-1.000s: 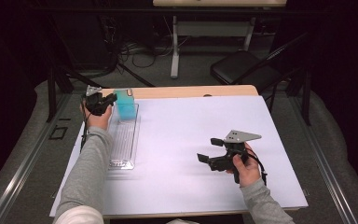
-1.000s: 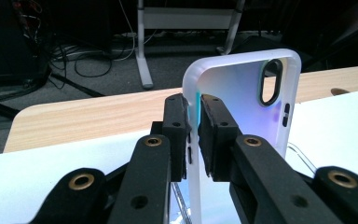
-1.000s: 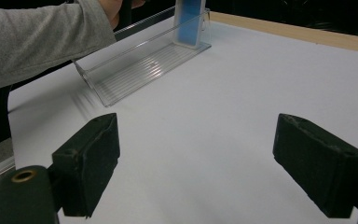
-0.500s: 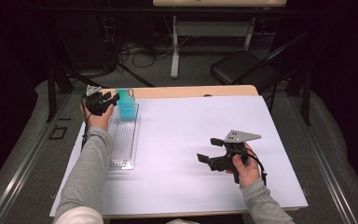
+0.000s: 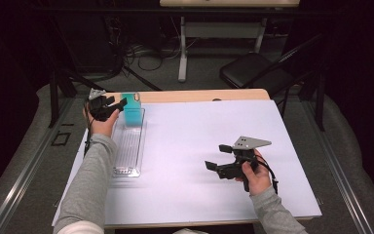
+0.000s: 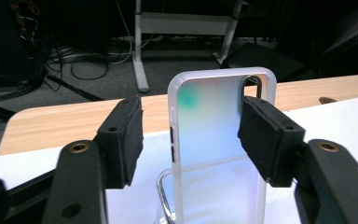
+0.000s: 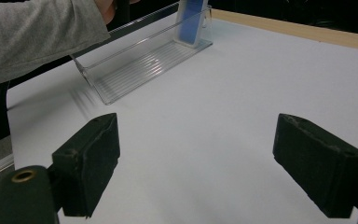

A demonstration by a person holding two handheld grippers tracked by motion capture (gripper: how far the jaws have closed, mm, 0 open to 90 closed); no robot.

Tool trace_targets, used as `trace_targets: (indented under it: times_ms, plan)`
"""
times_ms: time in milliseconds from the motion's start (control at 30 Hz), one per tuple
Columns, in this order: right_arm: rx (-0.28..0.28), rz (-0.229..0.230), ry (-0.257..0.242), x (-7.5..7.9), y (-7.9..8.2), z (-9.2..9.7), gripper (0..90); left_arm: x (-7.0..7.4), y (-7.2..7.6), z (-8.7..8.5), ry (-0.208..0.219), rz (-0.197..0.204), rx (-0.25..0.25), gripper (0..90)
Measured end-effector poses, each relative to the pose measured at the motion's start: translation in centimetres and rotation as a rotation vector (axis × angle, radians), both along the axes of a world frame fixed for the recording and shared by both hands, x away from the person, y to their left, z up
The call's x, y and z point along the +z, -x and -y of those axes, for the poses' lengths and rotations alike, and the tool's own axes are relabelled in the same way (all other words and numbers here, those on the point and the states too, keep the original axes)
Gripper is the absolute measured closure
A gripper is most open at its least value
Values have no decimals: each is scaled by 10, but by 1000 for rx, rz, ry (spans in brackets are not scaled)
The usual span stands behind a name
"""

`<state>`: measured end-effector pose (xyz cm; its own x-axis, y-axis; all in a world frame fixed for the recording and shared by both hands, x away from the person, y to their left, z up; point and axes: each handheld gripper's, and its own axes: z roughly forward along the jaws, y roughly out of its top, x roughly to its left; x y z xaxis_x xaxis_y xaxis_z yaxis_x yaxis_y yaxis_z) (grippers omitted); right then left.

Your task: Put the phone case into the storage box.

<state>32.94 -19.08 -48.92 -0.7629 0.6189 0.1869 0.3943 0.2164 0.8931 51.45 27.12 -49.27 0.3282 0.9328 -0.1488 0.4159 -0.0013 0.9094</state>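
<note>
A translucent phone case (image 5: 131, 111) with a teal-blue tint stands upright at the far end of a clear plastic tray (image 5: 126, 153) on the table's left side. My left gripper (image 5: 119, 104) is at the case (image 6: 214, 140), and its jaws have just been opening with the case between them. The left pad (image 6: 123, 140) stands clear of the case and the right pad (image 6: 265, 140) sits at its edge. My right gripper (image 5: 217, 156) hovers open over the white sheet at the front right, with nothing between its pads (image 7: 91, 163).
A white sheet (image 5: 199, 131) covers the wooden table (image 5: 199, 95). The tray (image 7: 135, 70) and case (image 7: 191, 18) lie far ahead in the right gripper view, beside a grey sleeve (image 7: 32, 32). A black chair (image 5: 253, 70), desk legs and cables are behind the table.
The left gripper's jaws have spread apart around the upright case. Both hands have kept their places.
</note>
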Motion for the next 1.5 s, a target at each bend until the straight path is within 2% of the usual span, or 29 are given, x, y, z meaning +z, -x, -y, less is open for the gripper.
trace_targets:
  times_ms: [133, 400, 533, 633, 733, 833, 1067, 1267, 1500]
  plan:
    - [1, 2, 2, 0, 1, 1, 143, 5, 4, 2, -11, -1, -7, 367]
    - [7, 2, 4, -1, 0, 0, 143, 20, 17, 6, -51, 35, -24, 348]
    - [8, 2, 4, -1, -1, 0, 143, 29, 26, 5, -46, 72, -18, 293]
    - [6, 3, 6, -1, -1, 1, 143, 34, 31, 3, -42, 83, -17, 283]
    - [7, 4, 8, -1, -1, 1, 143, 36, 34, 1, -9, 64, -26, 258]
    - [7, 4, 7, 0, 0, 1, 143, 36, 38, -2, 51, -16, -48, 252]
    - [9, 4, 9, -1, 0, 1, 143, 38, 52, -7, 19, 3, -62, 256]
    - [7, 5, 8, -1, 0, 1, 143, 43, 65, -7, 23, 15, -106, 255]
    - [3, 10, 11, 0, 1, 2, 143, 50, 87, -6, 22, 26, -127, 222]
